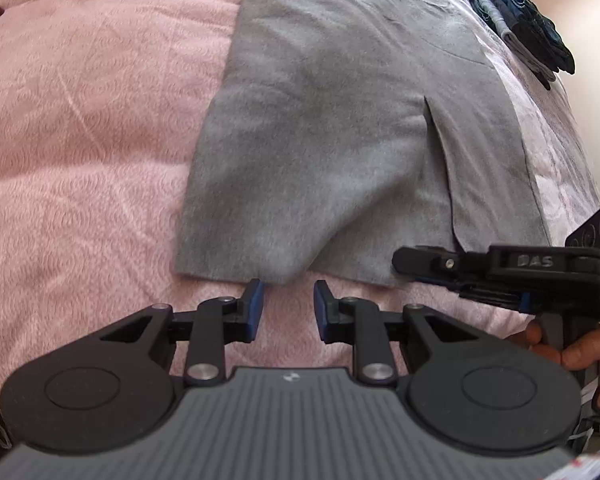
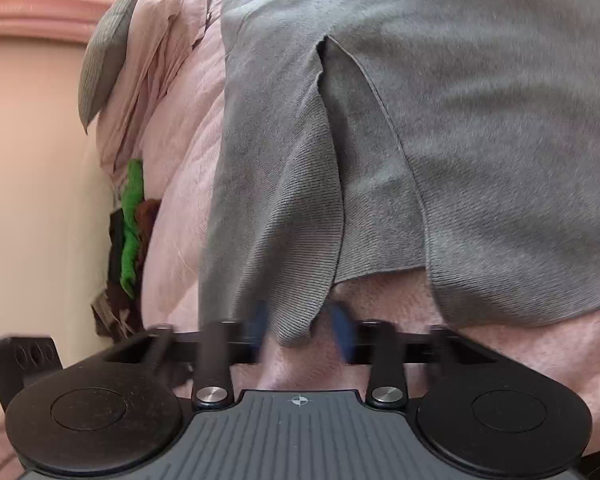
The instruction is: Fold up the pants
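Left wrist view shows the grey pants (image 1: 340, 140) lying flat on the pink bed (image 1: 80, 140), apparently already doubled leg on leg, hem ends at the near edge. The left gripper (image 1: 288, 304) hovers just short of the hem, fingers slightly apart and empty. The right gripper (image 2: 300, 324) has a hem corner hanging between its blurred fingers; I cannot tell whether they have clamped it. Judging by this, the lengthwise fold looks done; folding the legs up toward the waist remains.
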Demonstrator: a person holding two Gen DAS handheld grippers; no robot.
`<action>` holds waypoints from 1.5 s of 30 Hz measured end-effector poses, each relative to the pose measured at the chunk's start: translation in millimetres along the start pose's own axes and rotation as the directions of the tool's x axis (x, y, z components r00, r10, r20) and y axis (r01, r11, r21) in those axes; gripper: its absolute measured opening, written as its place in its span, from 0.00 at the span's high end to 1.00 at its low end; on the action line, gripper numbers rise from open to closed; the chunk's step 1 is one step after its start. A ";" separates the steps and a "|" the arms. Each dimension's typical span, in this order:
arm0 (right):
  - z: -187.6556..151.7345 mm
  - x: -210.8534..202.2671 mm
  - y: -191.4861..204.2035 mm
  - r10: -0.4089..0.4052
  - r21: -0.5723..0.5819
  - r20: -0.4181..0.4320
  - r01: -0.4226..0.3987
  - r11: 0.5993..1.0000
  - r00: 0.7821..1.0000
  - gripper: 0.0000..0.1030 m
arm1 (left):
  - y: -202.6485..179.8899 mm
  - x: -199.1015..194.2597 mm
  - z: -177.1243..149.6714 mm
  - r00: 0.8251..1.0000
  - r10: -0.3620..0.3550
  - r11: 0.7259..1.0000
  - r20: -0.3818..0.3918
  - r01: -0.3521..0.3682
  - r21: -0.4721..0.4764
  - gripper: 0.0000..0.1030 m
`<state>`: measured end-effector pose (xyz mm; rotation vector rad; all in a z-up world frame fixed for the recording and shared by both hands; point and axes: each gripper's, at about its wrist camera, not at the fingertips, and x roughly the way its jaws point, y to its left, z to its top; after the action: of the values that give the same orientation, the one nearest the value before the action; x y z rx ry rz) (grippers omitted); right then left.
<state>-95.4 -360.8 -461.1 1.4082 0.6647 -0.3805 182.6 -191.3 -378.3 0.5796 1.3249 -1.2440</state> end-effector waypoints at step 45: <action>23.8 -169.7 185.1 -0.559 -0.195 0.368 0.649 0.735 0.743 0.54 | -124.0 -149.6 74.9 0.971 0.203 0.928 0.129 -0.233 0.291 0.40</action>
<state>-106.9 -380.8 -209.9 0.7694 0.8999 -0.9461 131.9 -246.4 -184.0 0.8506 0.9627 -1.2820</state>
